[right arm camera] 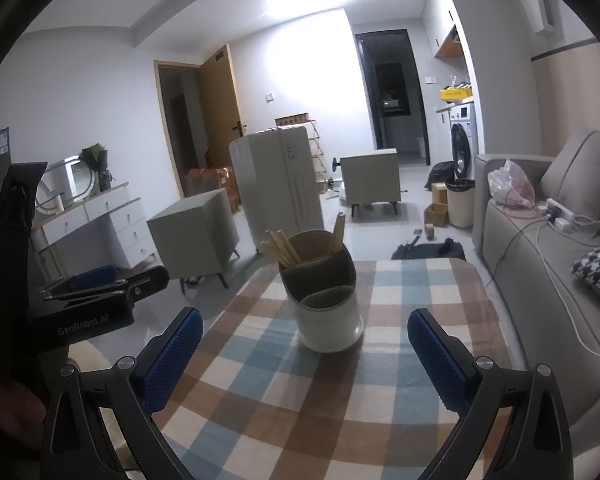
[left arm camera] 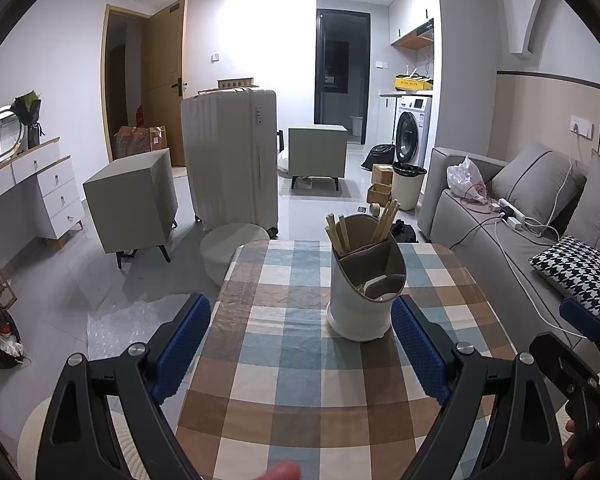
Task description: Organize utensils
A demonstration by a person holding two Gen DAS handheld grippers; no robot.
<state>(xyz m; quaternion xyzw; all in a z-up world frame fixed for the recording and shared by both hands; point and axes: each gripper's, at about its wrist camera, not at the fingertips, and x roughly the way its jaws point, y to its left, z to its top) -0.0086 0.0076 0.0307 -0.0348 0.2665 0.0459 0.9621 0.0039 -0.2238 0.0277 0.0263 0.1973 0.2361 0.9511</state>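
A white utensil holder [left arm camera: 360, 300] stands upright on the checked tablecloth [left arm camera: 284, 360], toward the far end of the table and a little to the right of its middle line as the left wrist camera has it. It is a round tub with a sloping rim, tall at the back and cut low at the front, and a brown liner inside splits it into compartments. The tall rear compartment holds a handful of pale wooden chopsticks [left arm camera: 386, 218], some leaning left and some leaning right, their square ends poking well above the rim. In a lower front compartment something pale lies flat, but it is too shadowed to name. The left gripper [left arm camera: 302, 350] hovers over the near part of the table with its blue-padded fingers [left arm camera: 182, 350] spread wide and nothing between them; the holder sits just beyond the tip of its right-hand finger, apart from it. The right gripper [right arm camera: 306, 354] is likewise spread wide and empty, the holder [right arm camera: 326, 312] standing ahead between the lines of its two fingers without touching either. From the right wrist camera the left gripper's black body shows off to the left side.
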